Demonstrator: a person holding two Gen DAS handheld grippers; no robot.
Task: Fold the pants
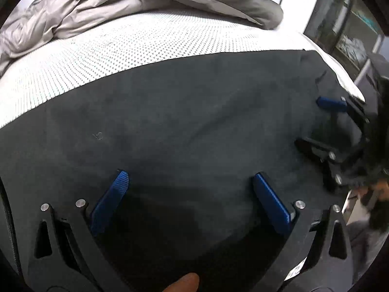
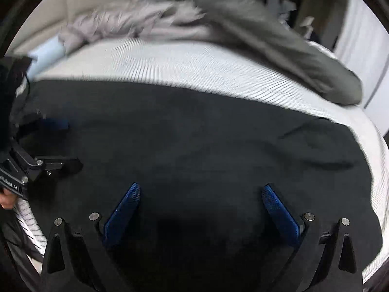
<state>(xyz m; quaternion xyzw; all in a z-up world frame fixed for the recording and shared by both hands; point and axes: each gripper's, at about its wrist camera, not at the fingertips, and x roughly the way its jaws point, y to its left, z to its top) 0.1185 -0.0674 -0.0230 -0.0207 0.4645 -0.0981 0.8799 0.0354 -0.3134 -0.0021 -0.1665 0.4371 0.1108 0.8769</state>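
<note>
Left tool (image 1: 189, 177) and right tool (image 2: 201, 189) both spread wide above flat dark fabric pants (image 1: 182, 112) on white dotted bed (image 1: 121, 46).

The left gripper (image 1: 189, 182) has its two blue-padded fingers (image 1: 110, 202) spread wide, nothing between them, pointing forward and slightly downward. At the bottom edge of the left wrist view a bare fingertip (image 1: 184, 283) of the person's hand shows behind the gripper frame. The right gripper (image 2: 201, 194) likewise holds its blue fingers (image 2: 279, 211) wide apart with nothing clamped. Each gripper appears in the other's view: the right one (image 1: 325, 124) at the right edge, fingers apart and aimed leftward; the left one (image 2: 60, 143) at the left edge, fingers apart and aimed rightward, with a bit of skin (image 2: 7, 200) behind its mount.
</note>
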